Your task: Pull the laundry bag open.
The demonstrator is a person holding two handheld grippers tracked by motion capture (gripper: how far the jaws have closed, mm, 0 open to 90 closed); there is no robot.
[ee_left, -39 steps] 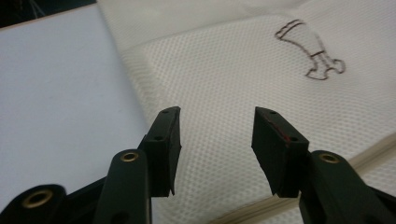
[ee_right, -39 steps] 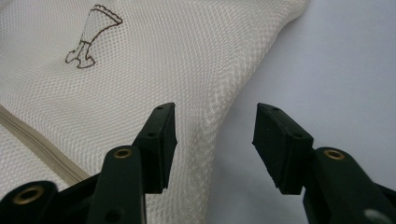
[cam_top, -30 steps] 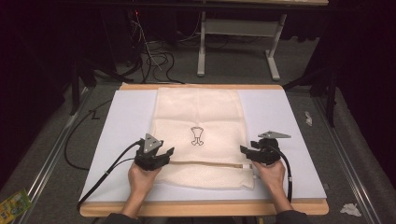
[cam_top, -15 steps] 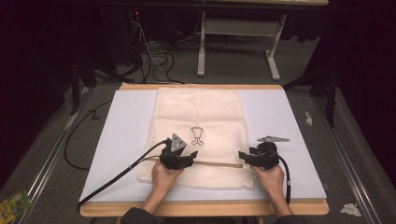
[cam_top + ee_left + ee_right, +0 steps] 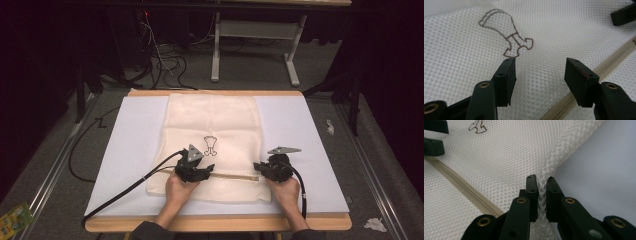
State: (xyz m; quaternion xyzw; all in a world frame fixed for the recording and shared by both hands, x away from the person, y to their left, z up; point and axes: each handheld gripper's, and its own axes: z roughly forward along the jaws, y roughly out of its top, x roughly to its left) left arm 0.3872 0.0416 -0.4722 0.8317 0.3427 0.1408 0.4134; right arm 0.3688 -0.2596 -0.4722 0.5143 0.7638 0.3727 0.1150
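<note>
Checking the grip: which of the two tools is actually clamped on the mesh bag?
The right tool: its jaws pinch the mesh bag edge. The left tool hangs open above it.

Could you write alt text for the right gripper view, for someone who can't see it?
The right gripper pinches the edge of a white mesh bag between its black fingers. A beige zipper runs across the bag, which lies on a pale mat.

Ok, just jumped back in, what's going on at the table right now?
A person is working a white mesh bag lying flat on the table with two handheld grippers. The right gripper has just closed and pinches the bag's right edge. The left gripper has open jaws that have been widening, with nothing between them, over the mesh beside the zipper.
</note>
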